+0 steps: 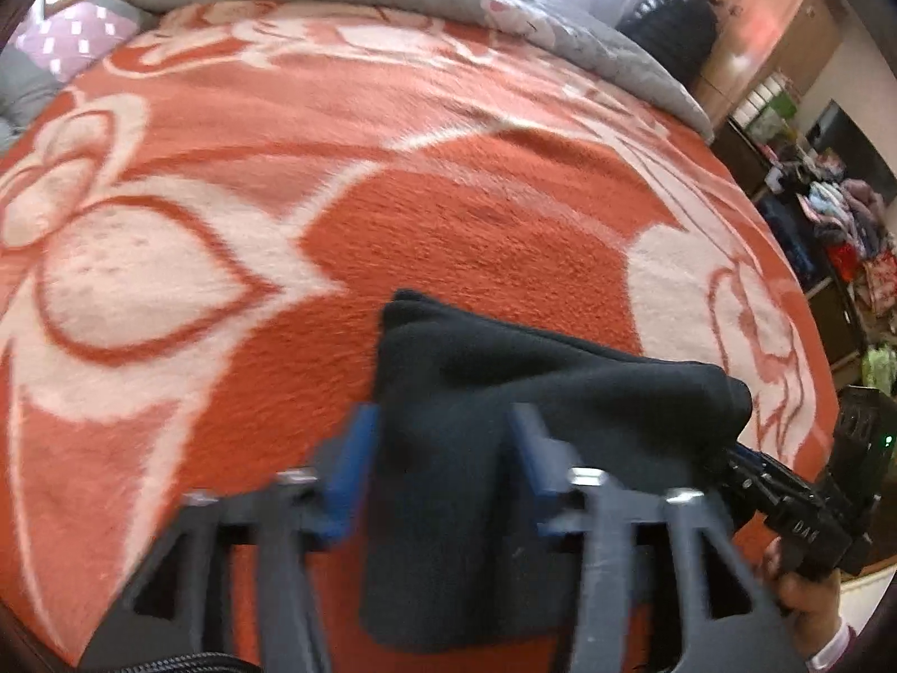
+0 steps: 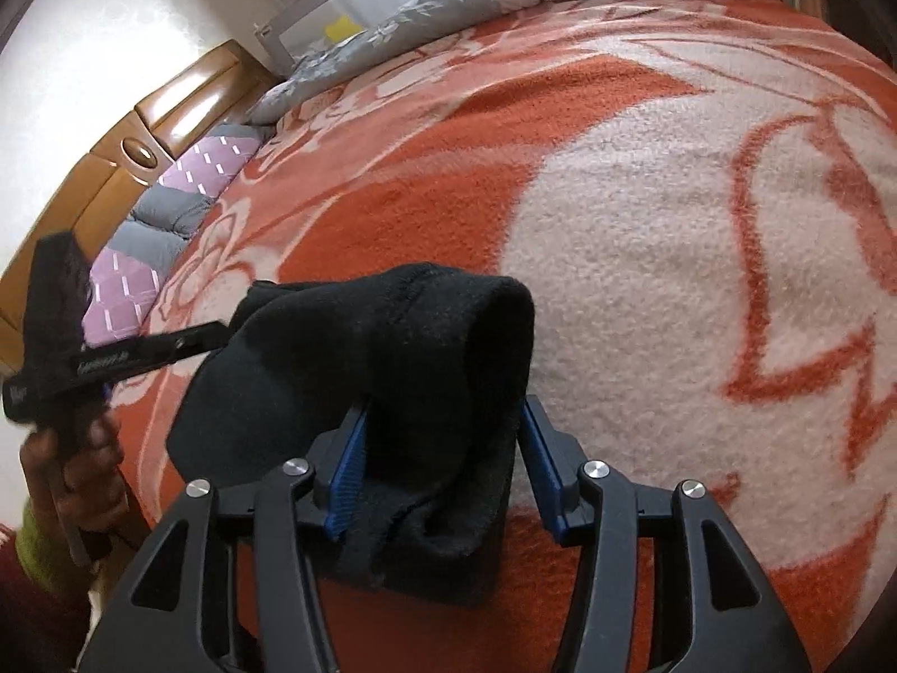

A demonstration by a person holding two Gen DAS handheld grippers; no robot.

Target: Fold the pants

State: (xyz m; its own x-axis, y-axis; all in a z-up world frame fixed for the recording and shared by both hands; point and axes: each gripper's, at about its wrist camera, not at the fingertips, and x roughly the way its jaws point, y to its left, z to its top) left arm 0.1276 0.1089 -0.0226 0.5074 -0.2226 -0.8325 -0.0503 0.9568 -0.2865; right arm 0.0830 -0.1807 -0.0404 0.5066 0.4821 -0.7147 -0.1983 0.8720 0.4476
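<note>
The pants (image 1: 504, 392), black and folded into a thick bundle, lie on the blanket (image 1: 196, 168), an orange one with pale flowers, right under both claws.

In the left wrist view, the left claw (image 1: 443, 437) straddles the near part of the bundle. Its blue pads (image 1: 350, 465) stand spread, with cloth between them; the left pad sits at the cloth's edge and the right pad lies against the fabric, but no squeeze shows, so the claw reads as released. The picture is blurred here.

To its right, the right claw (image 1: 745, 465) meets the far corner of the pants, a hand (image 1: 796, 589) behind it.

In the right wrist view, the right claw (image 2: 443, 437) has the rolled end of the pants (image 2: 392, 381) between its fingers (image 2: 350, 471). The left pad touches the cloth; the right pad stands just beside it. Whether it grips I cannot tell.

Left of this claw, the left claw (image 2: 207, 336) reaches the bundle's other side, carried by a hand (image 2: 73, 465). Beyond the claws lie a grey quilt (image 2: 448, 0) and a pillow (image 2: 185, 179).
</note>
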